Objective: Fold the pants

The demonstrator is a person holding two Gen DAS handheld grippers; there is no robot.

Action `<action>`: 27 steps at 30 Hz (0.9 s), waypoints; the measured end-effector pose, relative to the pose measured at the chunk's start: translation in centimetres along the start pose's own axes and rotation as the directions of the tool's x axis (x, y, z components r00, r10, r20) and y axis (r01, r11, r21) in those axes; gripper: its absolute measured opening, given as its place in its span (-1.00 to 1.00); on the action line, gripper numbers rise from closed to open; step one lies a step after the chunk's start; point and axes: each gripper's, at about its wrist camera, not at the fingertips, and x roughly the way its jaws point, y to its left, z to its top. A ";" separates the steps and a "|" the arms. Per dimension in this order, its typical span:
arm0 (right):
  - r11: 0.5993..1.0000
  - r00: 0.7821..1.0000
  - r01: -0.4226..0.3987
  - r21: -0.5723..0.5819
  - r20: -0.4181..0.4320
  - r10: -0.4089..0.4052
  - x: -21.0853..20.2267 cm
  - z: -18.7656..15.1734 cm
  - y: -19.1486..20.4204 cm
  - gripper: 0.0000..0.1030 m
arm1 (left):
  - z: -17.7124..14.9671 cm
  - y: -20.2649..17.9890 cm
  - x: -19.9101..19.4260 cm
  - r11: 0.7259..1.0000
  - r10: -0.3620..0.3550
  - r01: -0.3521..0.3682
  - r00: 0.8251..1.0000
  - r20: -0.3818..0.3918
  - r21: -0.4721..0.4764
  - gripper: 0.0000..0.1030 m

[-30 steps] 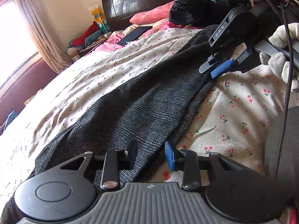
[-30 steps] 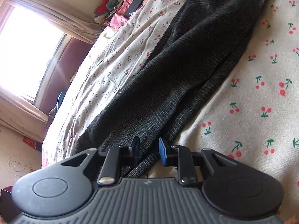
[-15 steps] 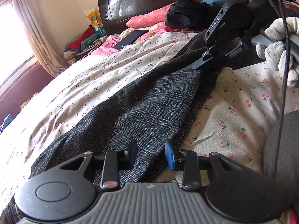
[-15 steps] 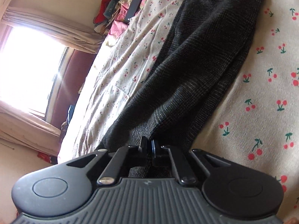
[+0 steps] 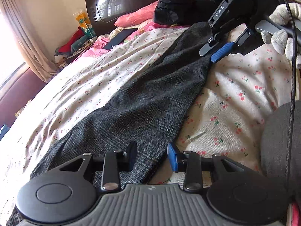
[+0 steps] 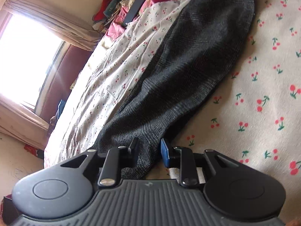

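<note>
Pants [image 5: 143, 101] lie stretched flat along the bed [image 5: 244, 98], so I hold my left gripper [image 5: 152, 156] and right gripper [image 6: 149, 151] unclenched astride the near edge, the right's jaws having just parted, grasping nothing.

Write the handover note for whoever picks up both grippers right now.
Left gripper: fingers apart, straddling the near edge of the pants; not pinching.
Right gripper: has just been opening, cloth between its fingers but no grip.
Pants: dark grey, stretched long and flat across the cherry-print sheet, far end toward the headboard.
Done: pants laid out.
Left: every fold. Grip both edges first.
</note>
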 end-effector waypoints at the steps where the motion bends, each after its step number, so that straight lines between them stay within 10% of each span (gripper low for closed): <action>1: 0.999 1.000 0.011 -0.041 0.024 -0.010 -0.6 0.4 0.4 -0.47 | 0.4 0.3 -0.1 1.000 -0.014 0.015 1.000 0.016 -0.021 -0.03; 9: 0.917 0.967 0.244 -0.316 0.145 -0.207 4.3 7.9 3.8 -0.47 | 4.2 1.6 4.4 0.998 -0.017 0.021 0.998 0.064 -0.058 -0.02; 13: 0.922 0.982 0.190 -0.336 0.053 -0.183 6.9 9.2 2.1 -0.48 | 4.5 1.3 6.9 0.996 -0.066 0.069 0.996 0.056 -0.061 -0.01; 17: 0.825 0.958 0.283 -0.488 0.104 -0.267 10.0 9.3 1.2 -1.00 | 4.1 1.5 8.6 0.998 -0.041 0.043 0.999 0.032 -0.048 0.20; 21: 0.876 0.956 0.295 -0.381 0.126 -0.267 9.6 12.0 0.6 -0.93 | 3.8 3.6 8.7 0.993 0.069 -0.070 0.997 -0.015 -0.096 0.25; 23: 0.817 0.969 0.247 -0.521 0.119 -0.217 8.7 11.3 2.7 -0.70 | 3.5 4.7 8.2 0.991 0.057 -0.058 0.998 -0.014 -0.125 0.24; 27: 0.563 0.970 0.182 -0.806 0.054 -0.237 9.0 9.1 6.1 -0.63 | 4.0 5.5 7.9 0.994 0.025 -0.024 1.000 0.009 -0.105 0.24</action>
